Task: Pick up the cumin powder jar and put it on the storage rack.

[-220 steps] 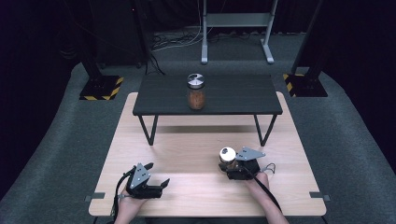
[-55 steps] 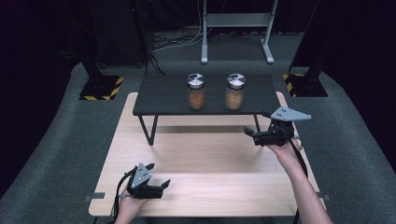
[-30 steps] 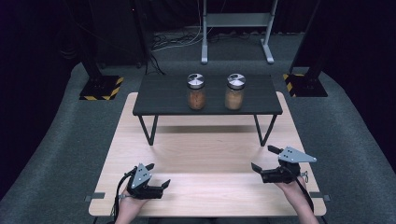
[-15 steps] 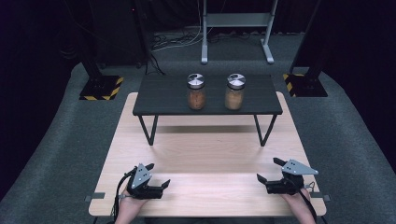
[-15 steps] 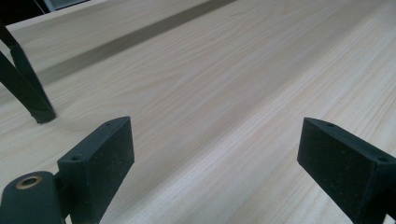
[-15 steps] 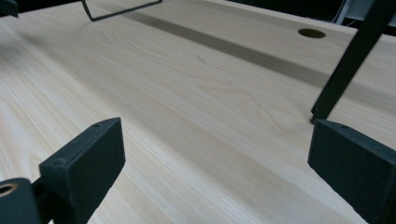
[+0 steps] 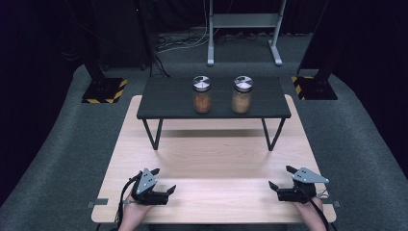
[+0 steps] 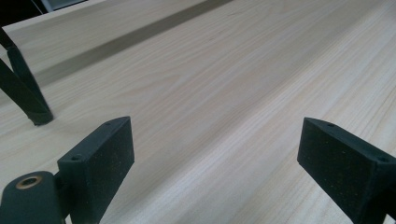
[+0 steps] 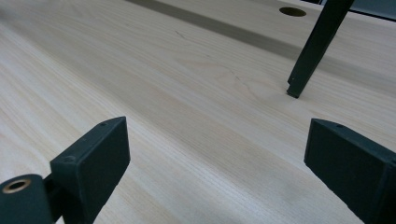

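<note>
Two glass jars with silver lids stand side by side on a low black shelf [image 7: 168, 101]: the left jar [image 7: 202, 95] holds orange-brown contents, the right jar [image 7: 241, 95] paler ones. My left gripper [image 7: 163, 180] rests open near the front left of the wooden table [image 7: 216, 154], nothing between its jaws. My right gripper [image 7: 281, 177] lies open at the front right, also empty. In the left gripper view the black pads [image 8: 100, 158] stand wide apart over bare wood. The right gripper view shows its pads [image 9: 95, 154] equally wide over bare wood.
The shelf stands on thin black legs [image 7: 154, 134] at the table's far half; one leg [image 9: 310, 51] shows in the right gripper view, another [image 8: 23, 88] in the left gripper view. Beyond the table are dark carpet, stand bases with yellow-black tape [image 7: 103, 91] and a grey frame [image 7: 243, 29].
The right gripper set the second jar on the shelf beside the first, let go, and drew back to the table's front right edge. The left gripper has stayed put.
</note>
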